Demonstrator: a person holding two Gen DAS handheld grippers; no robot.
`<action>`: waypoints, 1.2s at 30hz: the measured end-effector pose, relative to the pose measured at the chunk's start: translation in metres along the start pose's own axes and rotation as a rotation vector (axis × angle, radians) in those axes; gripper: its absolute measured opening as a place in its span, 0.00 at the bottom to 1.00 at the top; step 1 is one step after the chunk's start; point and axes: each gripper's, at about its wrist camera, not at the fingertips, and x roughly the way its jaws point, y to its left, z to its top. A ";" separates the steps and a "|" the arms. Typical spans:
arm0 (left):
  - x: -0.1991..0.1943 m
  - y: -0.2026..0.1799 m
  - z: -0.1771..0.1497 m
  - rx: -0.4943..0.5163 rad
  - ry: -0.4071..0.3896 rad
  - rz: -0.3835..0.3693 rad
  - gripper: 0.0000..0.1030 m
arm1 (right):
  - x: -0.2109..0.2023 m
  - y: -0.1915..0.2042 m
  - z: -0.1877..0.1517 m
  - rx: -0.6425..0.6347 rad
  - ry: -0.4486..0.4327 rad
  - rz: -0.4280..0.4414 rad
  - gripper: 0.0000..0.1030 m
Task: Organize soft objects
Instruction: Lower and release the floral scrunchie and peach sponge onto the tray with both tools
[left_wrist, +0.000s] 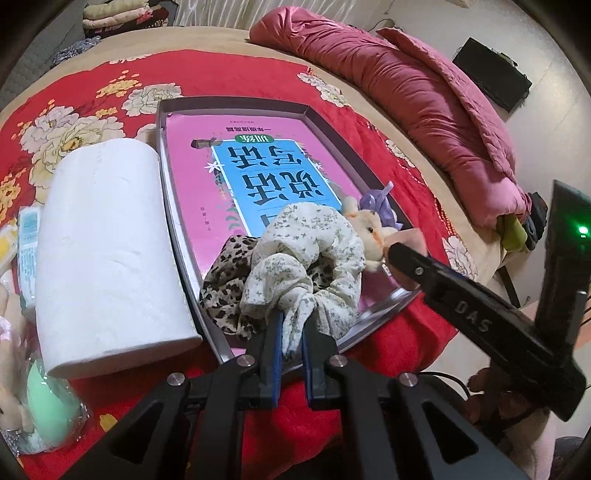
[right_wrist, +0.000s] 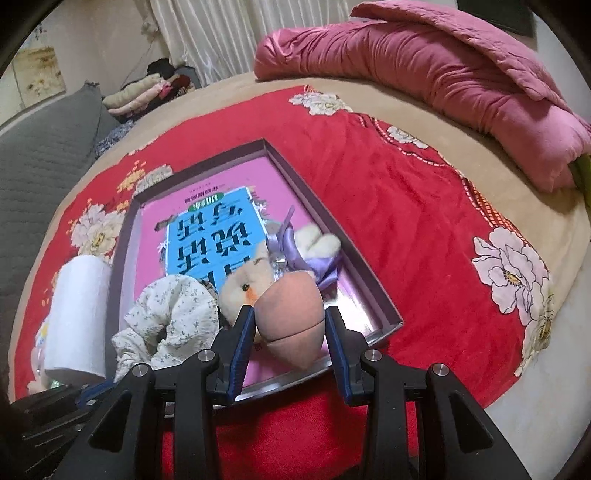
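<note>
Crinkled cloth scrunchie (left_wrist: 314, 258), glossy book (left_wrist: 266, 166)

A bed (right_wrist: 424, 387) covered in a tan sheet carries a red floral blanket (right_wrist: 388, 206), on which a shallow grey tray (right_wrist: 384, 314) rests. A white paper towel roll (left_wrist: 107, 251) lies on its side on the blanket, touching the tray's left edge. Left of the roll, small packets (left_wrist: 27, 236) and a green egg-shaped sponge in clear wrap (left_wrist: 51, 402) lie on the blanket. A rumpled pink quilt (left_wrist: 413, 96) sits along the bed's far edge, and folded clothes (right_wrist: 144, 96) are stacked at the far left.
</note>
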 end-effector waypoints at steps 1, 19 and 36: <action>-0.001 0.000 0.000 0.000 0.000 0.001 0.09 | 0.003 0.000 0.000 0.000 0.010 -0.002 0.39; -0.005 0.001 -0.001 -0.008 -0.015 -0.008 0.09 | 0.007 0.000 0.000 0.009 0.014 0.008 0.56; 0.001 -0.006 -0.004 0.032 0.010 -0.011 0.09 | -0.014 -0.010 0.003 0.056 -0.087 0.004 0.70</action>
